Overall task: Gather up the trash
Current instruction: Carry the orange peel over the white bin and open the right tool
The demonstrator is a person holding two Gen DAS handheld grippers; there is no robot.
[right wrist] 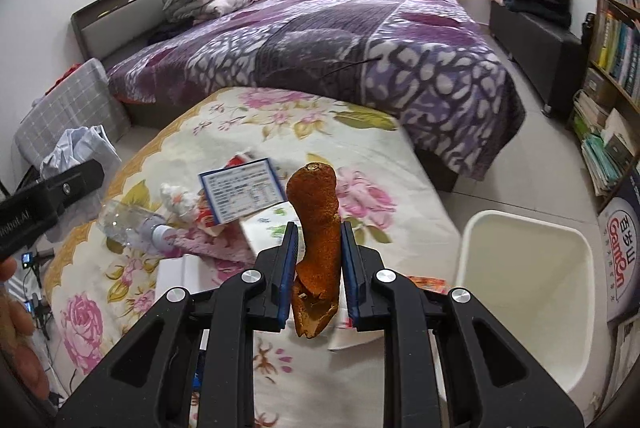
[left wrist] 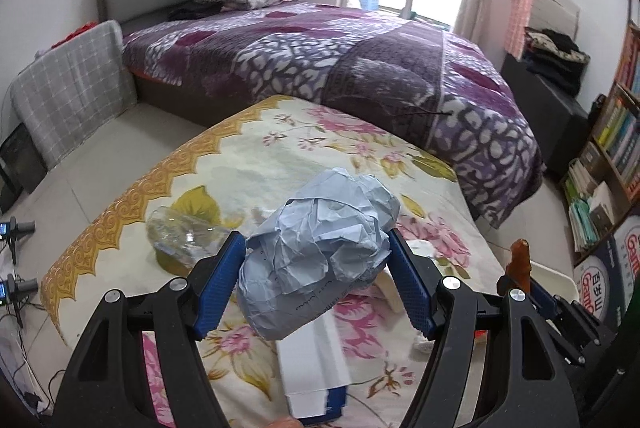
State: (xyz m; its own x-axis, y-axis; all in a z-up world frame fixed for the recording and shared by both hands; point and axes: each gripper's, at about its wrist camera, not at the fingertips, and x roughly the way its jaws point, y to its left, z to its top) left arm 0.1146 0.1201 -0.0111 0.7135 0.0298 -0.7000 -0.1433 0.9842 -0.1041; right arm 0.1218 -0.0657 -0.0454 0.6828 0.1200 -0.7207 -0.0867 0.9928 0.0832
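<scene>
**Both grippers loaded, nothing in the bin yet**

Left gripper (left wrist: 316, 268): jaws set wide and clamped on a crumpled ball of pale blue paper (left wrist: 320, 252), held up off the floral mattress (left wrist: 248, 164). Faint handwriting on the paper, not readable.

Right gripper (right wrist: 318, 264): jaws closed tight on a strip of dried orange peel (right wrist: 316, 228), which stands upright between the pads, clear of the mattress. White trash bin (right wrist: 528, 268) sits on the floor just beside the mattress, to the right of the peel. What shows of its inside looks empty.

Progress, as I judge it: two items picked, none dropped. Looks like an early stage.

Still on the mattress:
- clear plastic bottle (right wrist: 132, 224), lying on its side, crushed
- wad of white tissue (right wrist: 178, 198)
- blue-bordered printed card (right wrist: 242, 194), resting on red-and-white packaging; text too small to read
- white flat box (left wrist: 312, 360) close under the left gripper
- something orange-red at the mattress edge near the bin, mostly hidden behind the right gripper

Readable writing: "GamOn" in red with Korean characters on a round-logo box (right wrist: 620, 260) by the bookshelf. The left gripper body shows "Robot.AI" in the right wrist view, start cut off.

Next step likely: move both loads over the bin and release.
</scene>
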